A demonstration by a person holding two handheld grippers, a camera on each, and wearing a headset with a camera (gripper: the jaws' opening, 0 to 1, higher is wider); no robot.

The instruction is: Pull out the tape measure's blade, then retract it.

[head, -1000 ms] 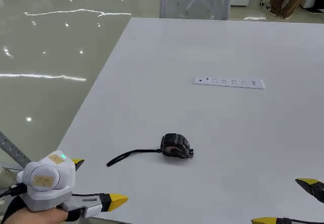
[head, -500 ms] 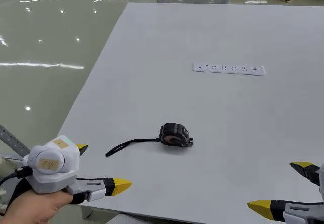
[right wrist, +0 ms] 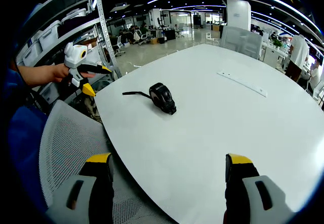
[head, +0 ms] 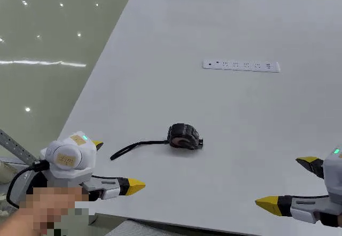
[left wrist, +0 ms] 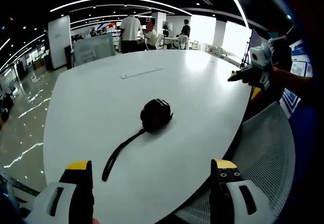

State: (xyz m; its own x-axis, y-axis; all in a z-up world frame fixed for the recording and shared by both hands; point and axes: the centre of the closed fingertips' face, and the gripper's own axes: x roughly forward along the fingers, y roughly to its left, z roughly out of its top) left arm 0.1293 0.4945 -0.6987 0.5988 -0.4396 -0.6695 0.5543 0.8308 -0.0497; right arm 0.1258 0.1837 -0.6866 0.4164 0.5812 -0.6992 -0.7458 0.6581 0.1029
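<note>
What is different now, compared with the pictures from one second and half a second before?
The left gripper and the right gripper have each come a little nearer to the tape measure, from the near left and the near right. Both are open and hold nothing. Much of the shift is the head camera tilting down. The tape measure, its strap and the power strip lie as before.

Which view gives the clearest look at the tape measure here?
The head view: the tape measure lies whole and undistorted, strap stretched out beside it. Both gripper views show it too, but darker and bent by the fisheye.
</note>
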